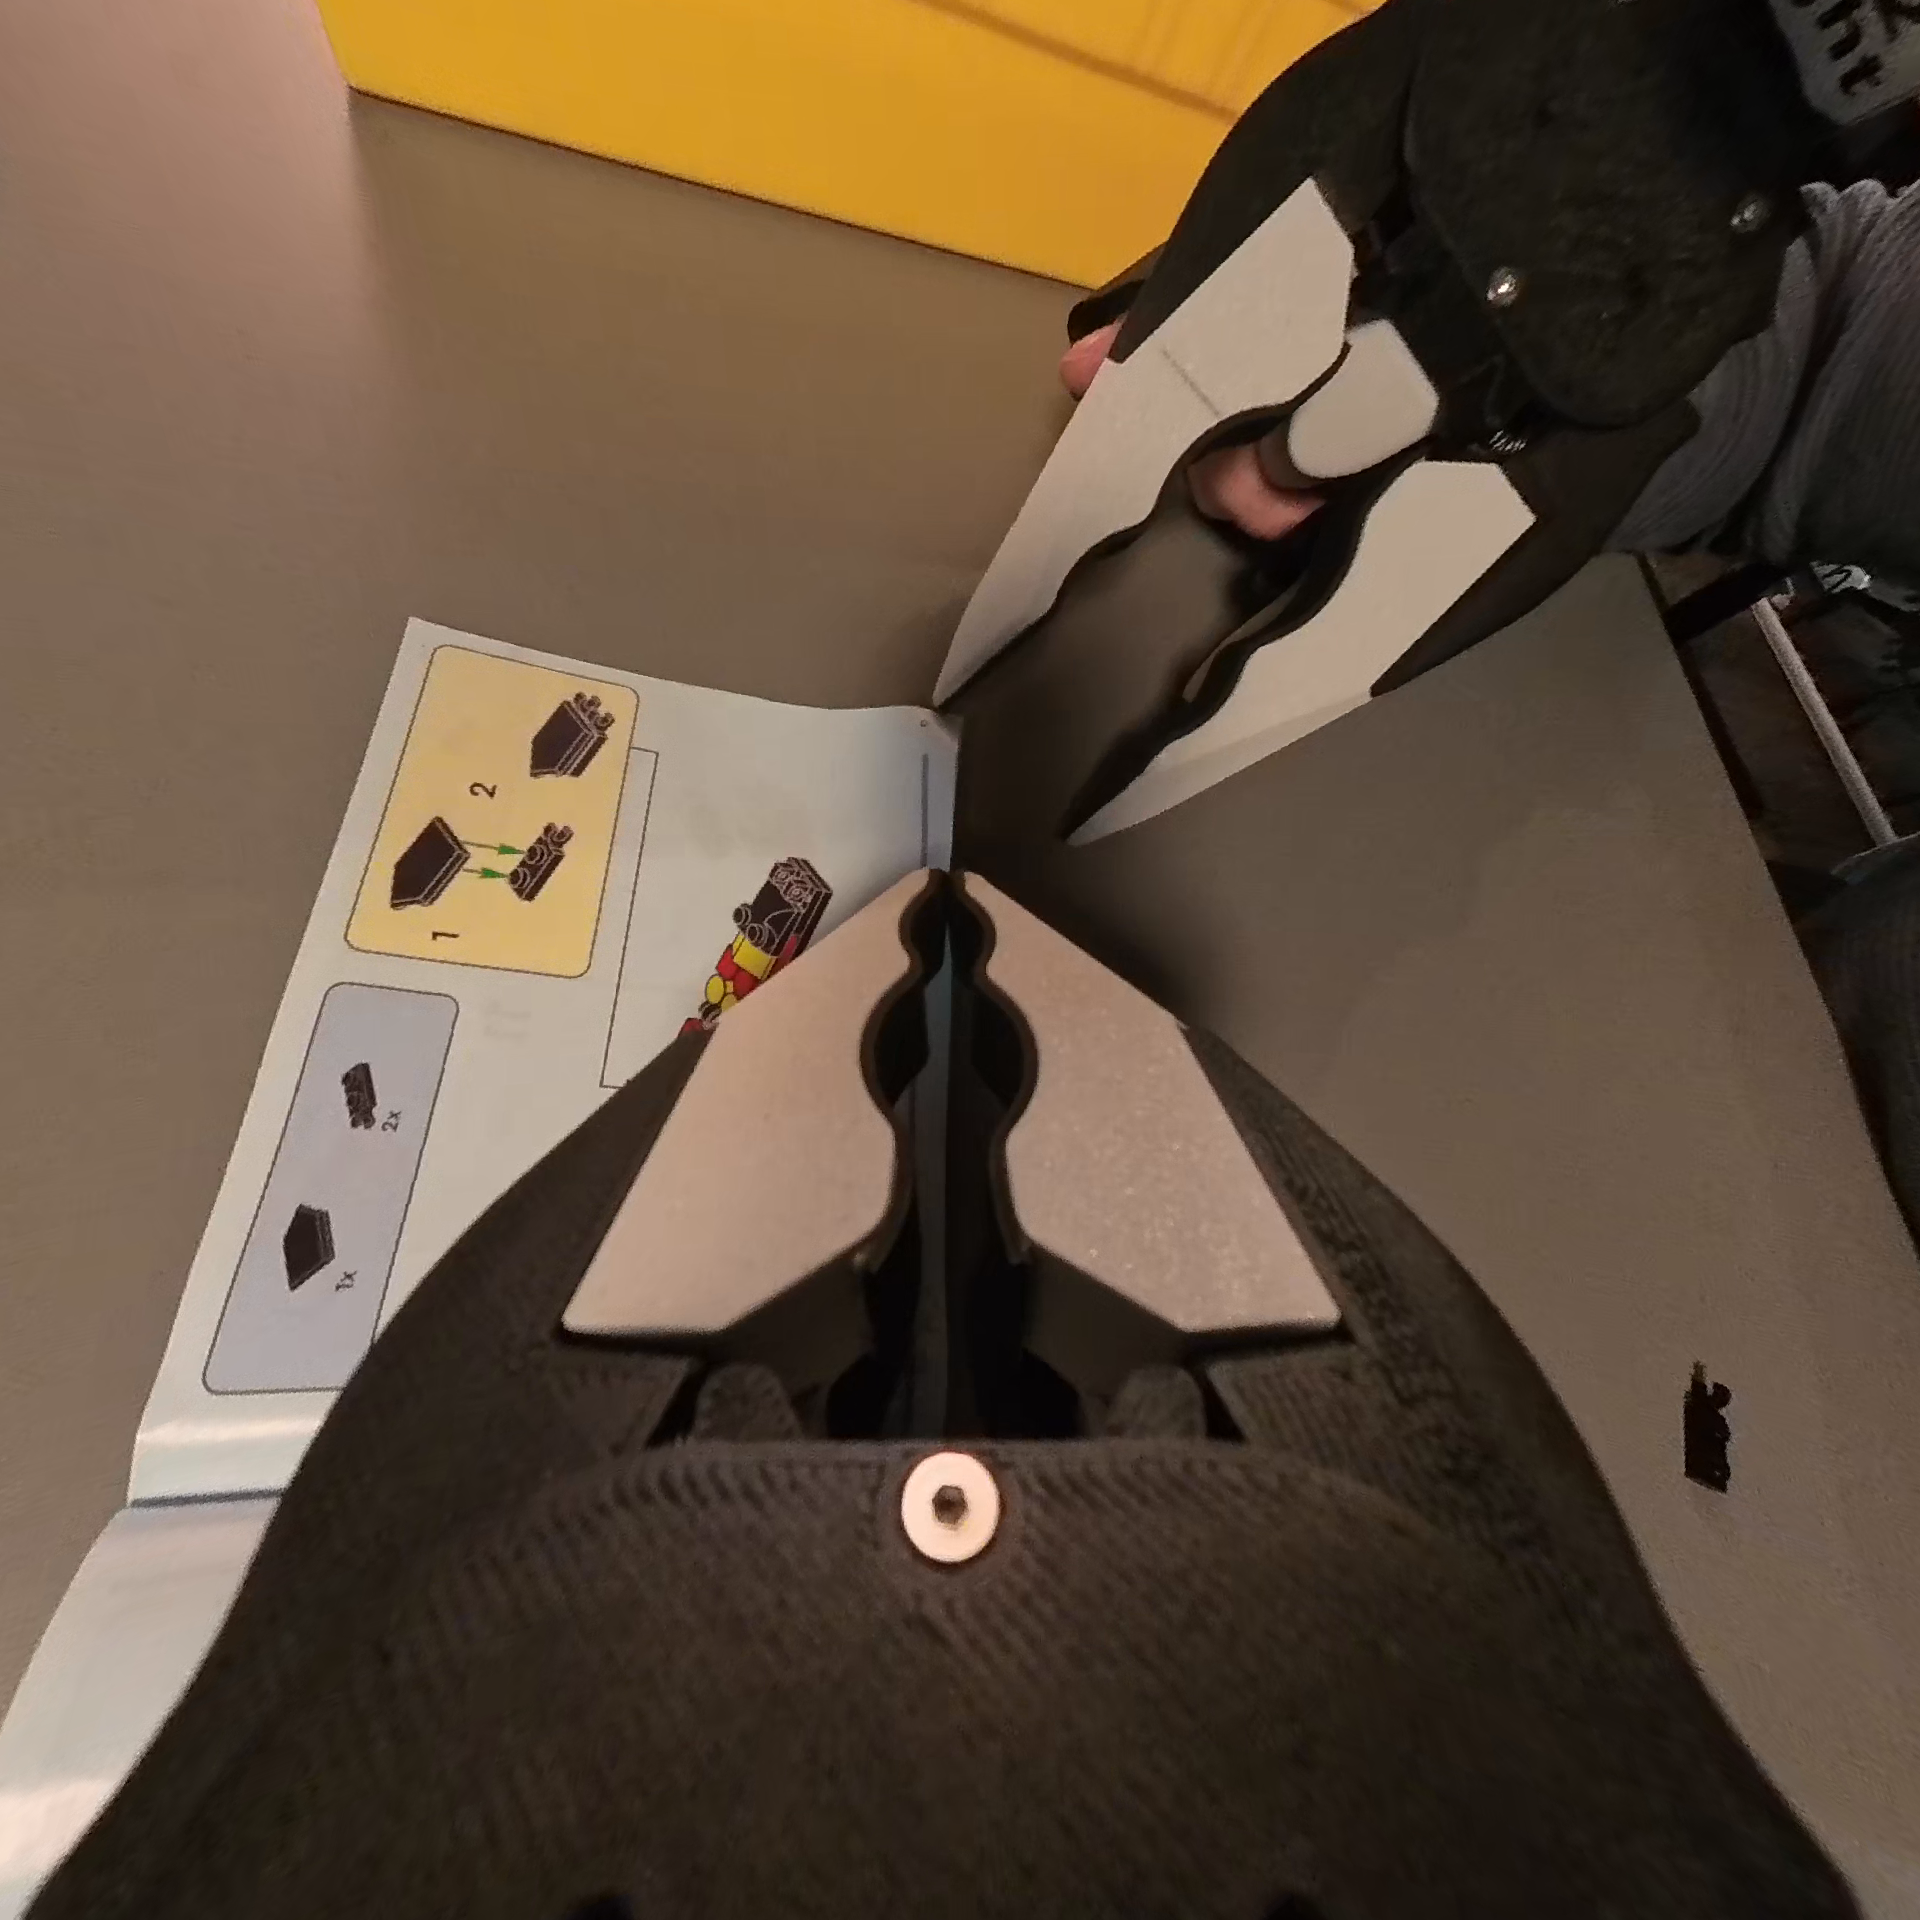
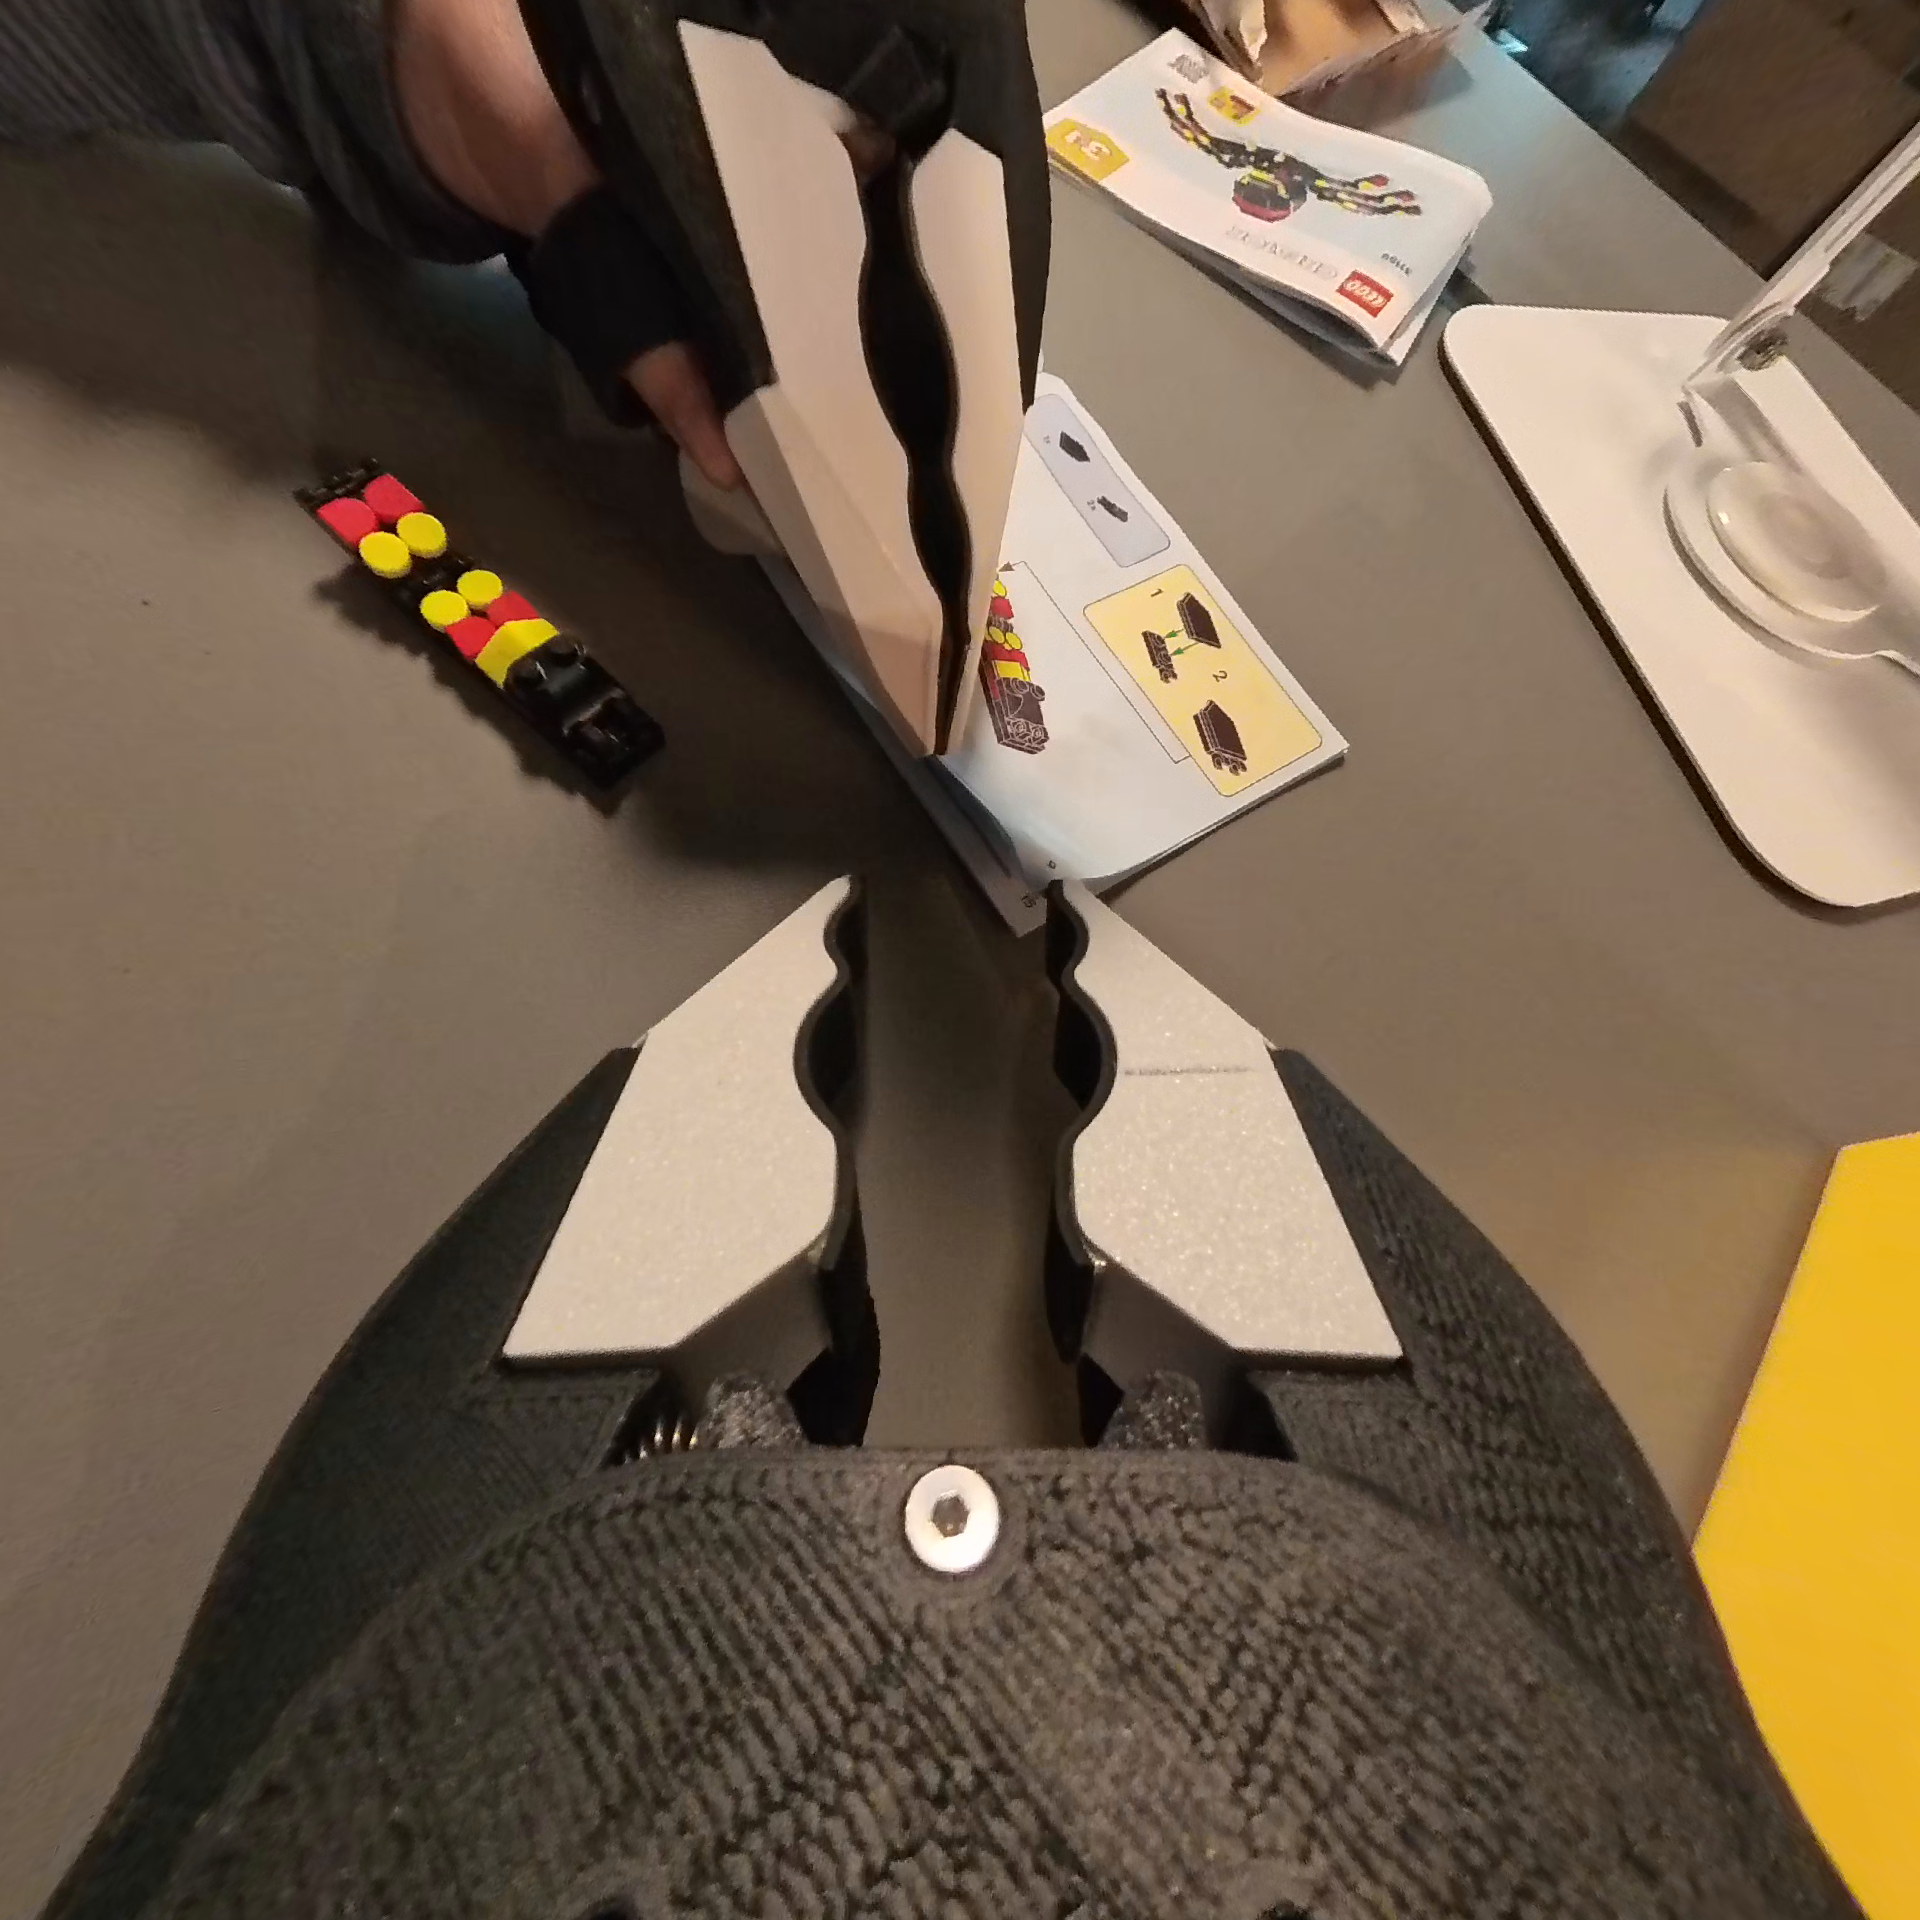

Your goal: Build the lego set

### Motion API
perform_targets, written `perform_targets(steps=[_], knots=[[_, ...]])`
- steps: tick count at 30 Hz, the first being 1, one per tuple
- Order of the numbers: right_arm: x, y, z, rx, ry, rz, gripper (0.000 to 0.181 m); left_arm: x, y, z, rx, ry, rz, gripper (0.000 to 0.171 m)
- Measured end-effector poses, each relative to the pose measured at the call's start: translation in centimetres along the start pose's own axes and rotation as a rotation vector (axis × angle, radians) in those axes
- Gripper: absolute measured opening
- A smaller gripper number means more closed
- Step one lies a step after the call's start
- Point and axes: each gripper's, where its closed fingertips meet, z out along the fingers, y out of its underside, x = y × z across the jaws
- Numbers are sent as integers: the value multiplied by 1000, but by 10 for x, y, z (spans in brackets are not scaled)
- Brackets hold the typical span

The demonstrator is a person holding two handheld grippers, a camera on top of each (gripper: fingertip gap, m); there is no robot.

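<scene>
An open instruction booklet [image 2: 1143, 665] lies on the grey table [image 2: 312, 935]; it also shows in the left wrist view [image 1: 520, 935]. My left gripper [image 1: 945, 878] is shut, and its tip [image 2: 940, 743] points down onto the open page. My right gripper [image 2: 951, 888] is open and empty, with its jaws at the booklet's near corner; it also shows in the left wrist view [image 1: 1006, 769]. A long black lego build [image 2: 478, 613] with red and yellow round tiles lies on the table to the left of the booklet, apart from both grippers.
A second closed booklet [image 2: 1268, 177] lies at the back right. A white flat base [image 2: 1558, 499] with a clear stand [image 2: 1787, 520] is on the right. A yellow sheet [image 2: 1829, 1455] [image 1: 831, 104] lies by the right gripper. A small black lego piece [image 1: 1704, 1439] lies alone on the table. My two grippers' fingertips are within a few centimetres of each other.
</scene>
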Motion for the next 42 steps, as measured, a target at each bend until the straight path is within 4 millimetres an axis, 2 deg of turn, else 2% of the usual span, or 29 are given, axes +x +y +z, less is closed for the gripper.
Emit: perform_targets(steps=[26,35,42], knots=[[0,2,0,-14,0,7,31,0,-1,0,5,7,-8,0],[0,2,0,-16,0,0,31,-1,-3,-2,18,47,-68,0],[1,-5,-2,31,18,-12,32,-1,-2,-1,8,42,-64,0]])
